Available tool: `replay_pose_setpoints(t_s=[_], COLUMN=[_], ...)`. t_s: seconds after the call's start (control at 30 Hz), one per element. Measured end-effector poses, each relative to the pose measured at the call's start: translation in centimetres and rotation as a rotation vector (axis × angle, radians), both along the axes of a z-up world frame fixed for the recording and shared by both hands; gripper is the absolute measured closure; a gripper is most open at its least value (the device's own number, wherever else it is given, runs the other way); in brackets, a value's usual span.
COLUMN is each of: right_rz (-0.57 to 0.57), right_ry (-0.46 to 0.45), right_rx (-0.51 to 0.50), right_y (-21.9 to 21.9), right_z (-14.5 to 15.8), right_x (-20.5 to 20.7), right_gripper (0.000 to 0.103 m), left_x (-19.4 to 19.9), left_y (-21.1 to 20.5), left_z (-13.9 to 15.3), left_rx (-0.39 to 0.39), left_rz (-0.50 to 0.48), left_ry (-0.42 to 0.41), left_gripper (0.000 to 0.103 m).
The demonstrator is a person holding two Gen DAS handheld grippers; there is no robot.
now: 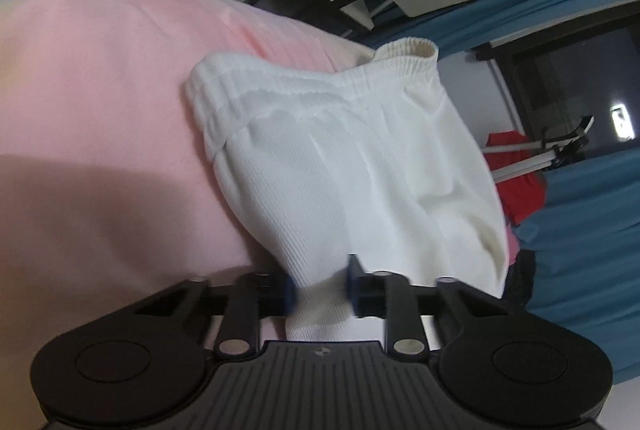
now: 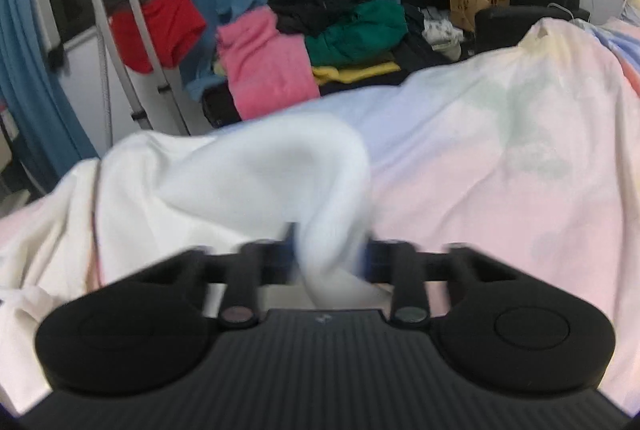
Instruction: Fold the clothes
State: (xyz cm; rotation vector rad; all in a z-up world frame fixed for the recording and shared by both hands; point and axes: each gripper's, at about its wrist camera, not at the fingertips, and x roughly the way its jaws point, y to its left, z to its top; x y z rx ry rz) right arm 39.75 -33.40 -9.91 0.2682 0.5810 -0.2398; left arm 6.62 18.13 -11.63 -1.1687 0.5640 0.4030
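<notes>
Left gripper [image 1: 319, 288] and right gripper [image 2: 329, 256] each pinch a bunch of the white shorts [image 1: 340, 158] lying at the bed [image 1: 100, 110] edge.

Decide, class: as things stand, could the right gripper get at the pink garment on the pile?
Probably not: the right gripper is shut on the white garment, and the pink garment lies beyond the bed.

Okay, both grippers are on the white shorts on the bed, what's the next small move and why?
Probably lift both ends together and pull them apart. The left gripper and right gripper each pinch the white shorts, which lie bunched and creased on the pink bedsheet; they likely need spreading before folding.
</notes>
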Motion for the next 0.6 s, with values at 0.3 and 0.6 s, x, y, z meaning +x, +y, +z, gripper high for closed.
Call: replay_pose_setpoints(t_s=[0.3, 0.6], right_rz=[-0.121, -0.284], right_ry=[-0.19, -0.149], right_rx=[0.115, 0.424], right_y=[-2.9, -9.2], right_z=[6.3, 4.6], right_x=[-9.1, -23.9], right_gripper=[0.092, 0.092], left_x=[-2.0, -5.1], left_y=[2.8, 6.1], left_z=[3.2, 5.7], left_rx=[-0.01, 0.007], left_rz=[0.022, -0.032], left_ry=[-0.157, -0.11], left_gripper=[0.091, 0.091])
